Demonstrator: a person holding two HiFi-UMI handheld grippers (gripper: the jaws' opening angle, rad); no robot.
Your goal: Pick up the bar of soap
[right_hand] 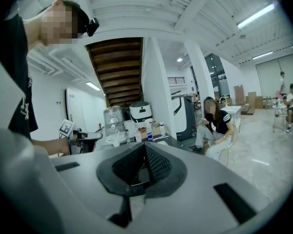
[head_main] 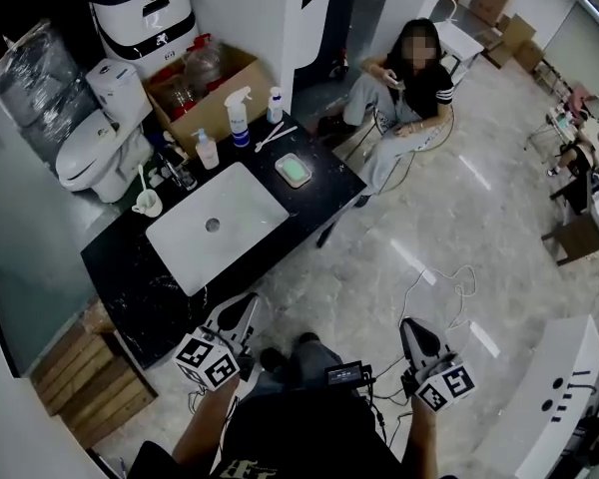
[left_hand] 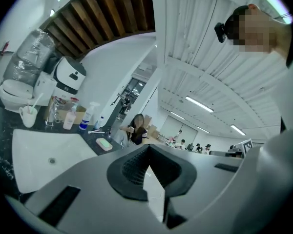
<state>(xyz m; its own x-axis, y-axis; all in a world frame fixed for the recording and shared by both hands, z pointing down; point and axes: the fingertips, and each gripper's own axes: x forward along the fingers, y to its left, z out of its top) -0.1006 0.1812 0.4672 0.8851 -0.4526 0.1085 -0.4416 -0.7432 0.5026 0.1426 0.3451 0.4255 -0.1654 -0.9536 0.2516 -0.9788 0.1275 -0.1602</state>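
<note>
The green bar of soap (head_main: 295,169) lies in a white dish on the far right part of the black counter (head_main: 130,267), beside the white sink (head_main: 217,225). In the left gripper view the soap (left_hand: 105,143) is small and far beyond the jaws. My left gripper (head_main: 242,307) hangs near my body, just off the counter's near edge, shut with nothing in it. My right gripper (head_main: 412,329) is over the floor to the right, well away from the counter, also shut and empty. Each gripper's own view shows its jaws (left_hand: 147,152) (right_hand: 145,150) meeting at the tips.
A spray bottle (head_main: 239,116), a pump bottle (head_main: 208,149) and a cup (head_main: 148,204) stand behind the sink. A toilet (head_main: 100,138) and a cardboard box (head_main: 205,83) are behind the counter. A person (head_main: 409,93) sits beyond it. Cables (head_main: 434,287) trail on the floor.
</note>
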